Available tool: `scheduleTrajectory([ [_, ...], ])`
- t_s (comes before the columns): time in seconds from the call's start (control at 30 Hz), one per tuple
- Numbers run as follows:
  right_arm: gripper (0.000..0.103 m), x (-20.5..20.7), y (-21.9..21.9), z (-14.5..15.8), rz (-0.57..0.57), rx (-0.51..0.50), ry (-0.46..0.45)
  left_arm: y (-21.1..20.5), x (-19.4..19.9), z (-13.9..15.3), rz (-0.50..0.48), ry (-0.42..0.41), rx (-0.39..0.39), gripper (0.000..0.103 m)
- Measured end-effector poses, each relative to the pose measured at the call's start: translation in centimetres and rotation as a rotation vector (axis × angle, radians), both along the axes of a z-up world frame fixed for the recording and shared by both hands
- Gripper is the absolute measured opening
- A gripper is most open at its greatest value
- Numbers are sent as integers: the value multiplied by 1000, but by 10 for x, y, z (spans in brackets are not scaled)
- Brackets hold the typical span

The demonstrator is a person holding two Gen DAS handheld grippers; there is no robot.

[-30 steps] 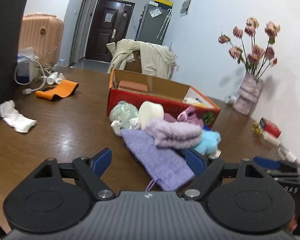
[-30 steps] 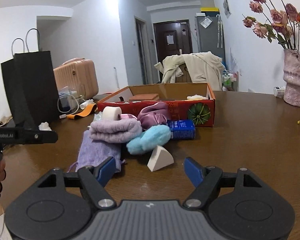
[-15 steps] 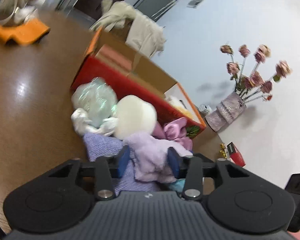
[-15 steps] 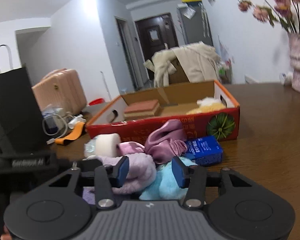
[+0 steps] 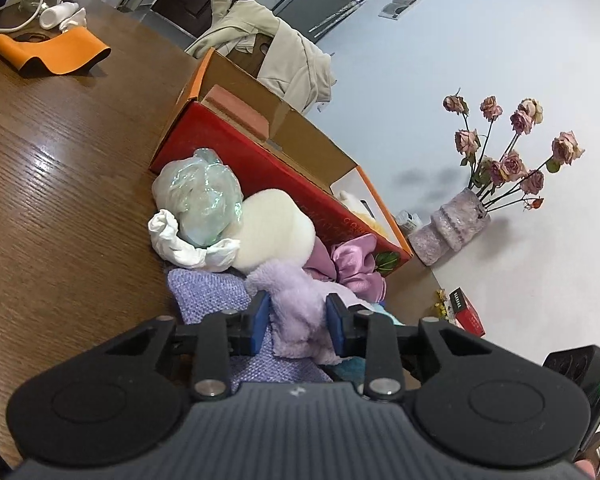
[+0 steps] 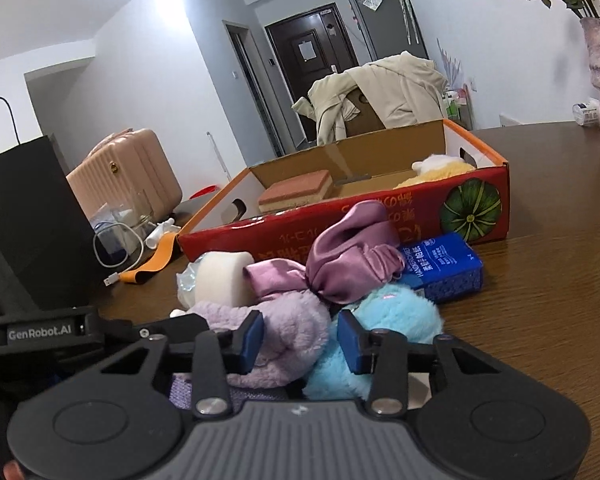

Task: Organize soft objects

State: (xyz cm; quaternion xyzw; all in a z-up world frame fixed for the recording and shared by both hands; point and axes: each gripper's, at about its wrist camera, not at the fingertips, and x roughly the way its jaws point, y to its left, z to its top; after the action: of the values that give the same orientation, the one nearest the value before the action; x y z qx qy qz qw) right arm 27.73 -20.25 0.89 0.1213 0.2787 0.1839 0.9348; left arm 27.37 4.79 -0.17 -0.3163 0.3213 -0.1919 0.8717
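Observation:
A pile of soft things lies on the brown table before a red cardboard box [image 5: 284, 172] [image 6: 340, 220]. My left gripper [image 5: 298, 322] is shut on one end of a fluffy lilac towel [image 5: 296, 312]. My right gripper [image 6: 300, 338] is shut on the towel's other end [image 6: 288, 336], with a blue plush [image 6: 396, 320] beside its right finger. Under the towel lies a purple knit cloth [image 5: 208, 292]. A cream sponge roll [image 5: 272, 236] [image 6: 224, 276], a satin purple bow [image 6: 344, 264] [image 5: 352, 264], a shiny green pouf [image 5: 196, 196] and a white cloth [image 5: 180, 240] are in the pile.
A blue tissue pack [image 6: 444, 268] lies before the box. The box holds a brick-coloured sponge [image 6: 296, 192] and a yellow plush [image 6: 440, 168]. A vase of dried roses [image 5: 456, 220] stands by the wall. An orange strap [image 5: 48, 52], a black bag [image 6: 24, 216] and cables are at the left.
Both grippers moved forward into the pile and closed from wide open onto the lilac towel, one at each end. The left view tilted.

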Motion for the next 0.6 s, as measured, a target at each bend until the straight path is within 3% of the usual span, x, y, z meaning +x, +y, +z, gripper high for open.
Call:
scheduleTrajectory([
  [0.07,28,1,-1,0,20,25,22,-1,-1,0,-7,-6,3,26],
  [0.23,20,-9,-1,-2,25,45,39,-4,-10,4,-18,-63,61,23],
  [0.33,19,-31,1,8,38,15,-13,-10,-32,19,-26,-130,107,23],
  [0.6,19,-89,-20,44,54,16,-169,-28,-81,57,-31,-228,98,23],
])
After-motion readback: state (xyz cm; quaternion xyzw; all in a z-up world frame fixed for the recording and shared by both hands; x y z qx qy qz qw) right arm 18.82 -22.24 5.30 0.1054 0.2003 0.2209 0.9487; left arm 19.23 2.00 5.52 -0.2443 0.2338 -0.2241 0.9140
